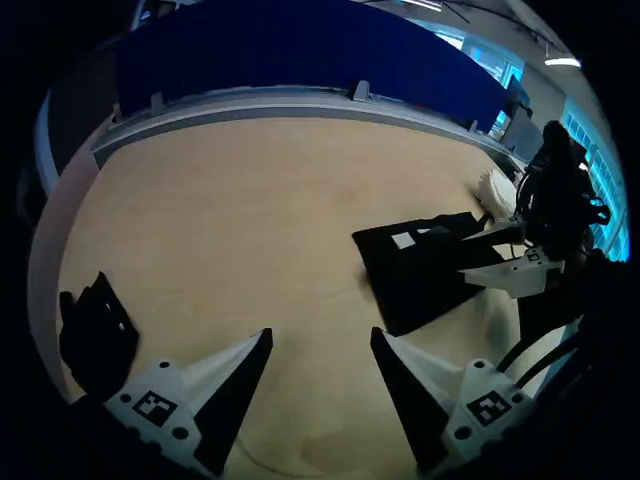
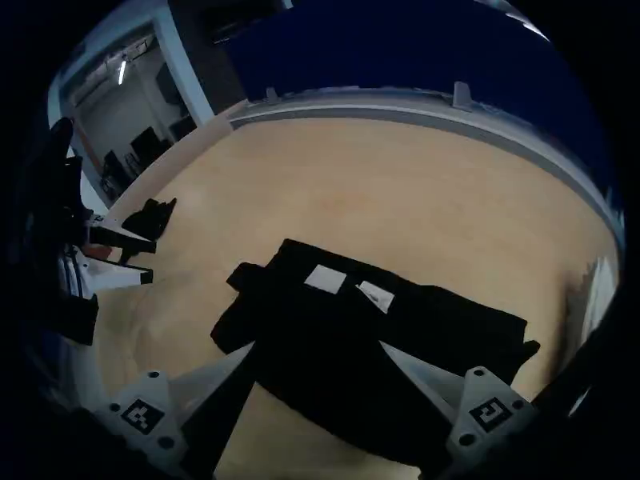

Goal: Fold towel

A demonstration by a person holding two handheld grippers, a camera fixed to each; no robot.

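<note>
Black towel [image 2: 448, 328] lies rumpled on the counter [image 2: 384, 184], at 3 o'clock from my spread, empty left gripper [image 1: 320, 332] and just beneath my spread right gripper [image 2: 316, 346]; I reckon a bite could catch one layer only and drag it crooked.

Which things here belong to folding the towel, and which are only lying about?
For the job:
- black towel, lying on the table
- right claw, open over the towel
- left claw, open over the table

Lying about:
- small black object near the table's edge
- white thing, too blurred to name
- blue screen behind the table
</note>
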